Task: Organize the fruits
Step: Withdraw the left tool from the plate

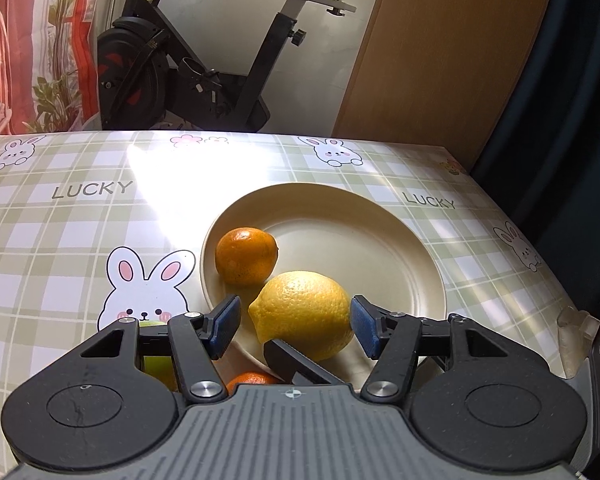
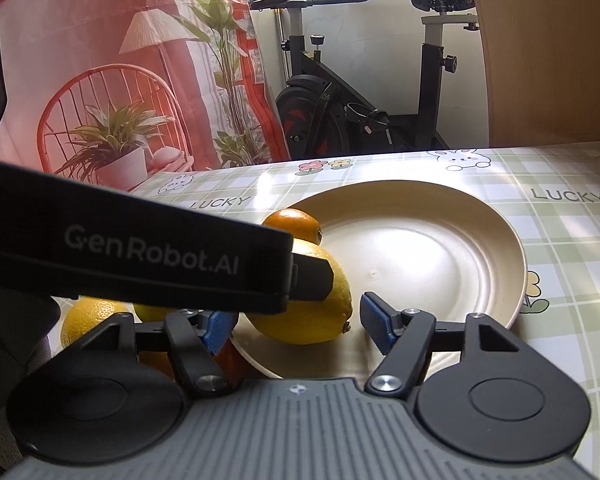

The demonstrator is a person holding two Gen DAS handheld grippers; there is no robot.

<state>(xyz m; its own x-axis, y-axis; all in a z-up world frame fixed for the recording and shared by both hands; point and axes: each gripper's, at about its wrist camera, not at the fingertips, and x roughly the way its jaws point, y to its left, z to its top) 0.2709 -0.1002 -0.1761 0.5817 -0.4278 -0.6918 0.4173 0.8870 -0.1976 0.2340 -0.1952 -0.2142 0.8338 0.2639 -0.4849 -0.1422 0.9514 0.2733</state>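
Lemon [image 1: 302, 314] on plate [image 1: 380, 216], near edge, beside orange [image 1: 246, 256]. Left hand-held gripper [image 1: 296, 322] spread, pads flanking lemon, contact unclear. Right hand-held gripper [image 2: 294, 326] spread; lemon partly hidden. Fruits on bench [image 1: 60, 220] mostly occluded.

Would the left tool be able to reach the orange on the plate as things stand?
Probably not directly: the lemon sits between the left tool's open fingers, with the orange behind and to its left on the plate. It would need to go around the lemon.
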